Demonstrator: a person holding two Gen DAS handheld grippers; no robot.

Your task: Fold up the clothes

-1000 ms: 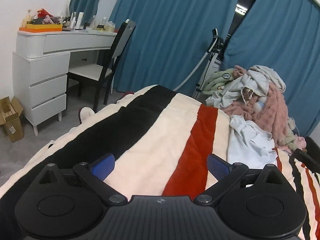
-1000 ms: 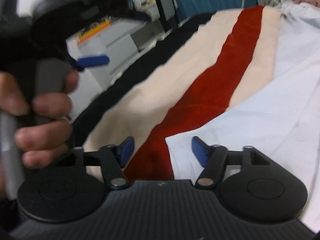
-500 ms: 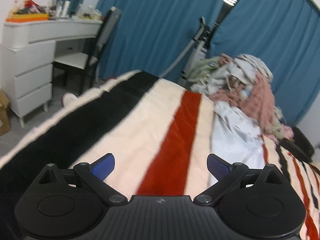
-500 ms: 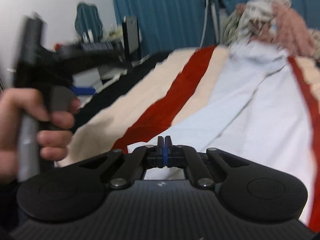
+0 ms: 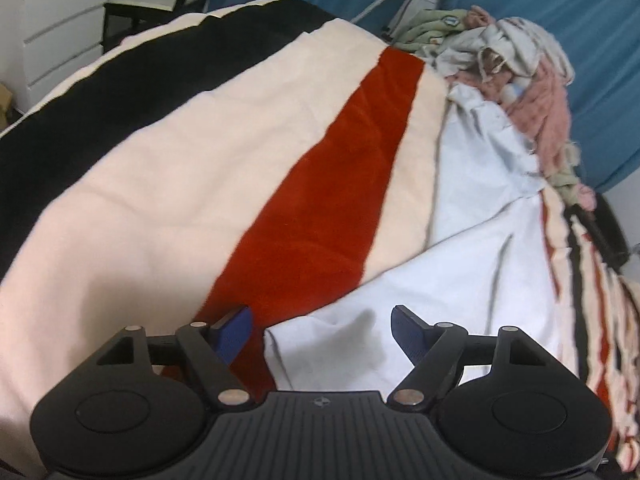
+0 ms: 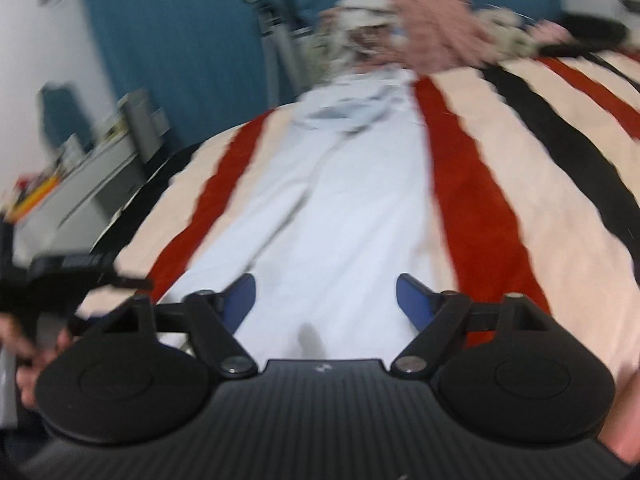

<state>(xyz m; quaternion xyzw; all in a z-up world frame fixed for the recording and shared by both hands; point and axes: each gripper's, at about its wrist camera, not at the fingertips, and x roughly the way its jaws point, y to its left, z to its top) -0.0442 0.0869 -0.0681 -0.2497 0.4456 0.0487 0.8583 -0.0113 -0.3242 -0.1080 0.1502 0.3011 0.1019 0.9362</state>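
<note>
1. My left tongs (image 5: 320, 330) hang tilted down over the near corner of the pale blue garment (image 5: 472, 248). Their jaws are closing, the cloth's corner lies between them, and the pads do not press it yet.
2. My right tongs (image 6: 325, 298) stand spread and are opening, over the garment's (image 6: 340, 208) near end, with cloth below the gap but nothing pinched.
3. The garment lies stretched lengthwise on the striped blanket (image 5: 328, 184) covering the bed, its collar end toward the clothes pile (image 5: 520, 64). I judge it is laid out flat so a fold can start from the near edge.
4. Both tongs point forward and downward along the garment. In the right view my other hand (image 6: 24, 344) shows at the left edge, blurred, gripping its handle.
5. Blue curtains (image 5: 568, 20) hang behind the pile.
</note>
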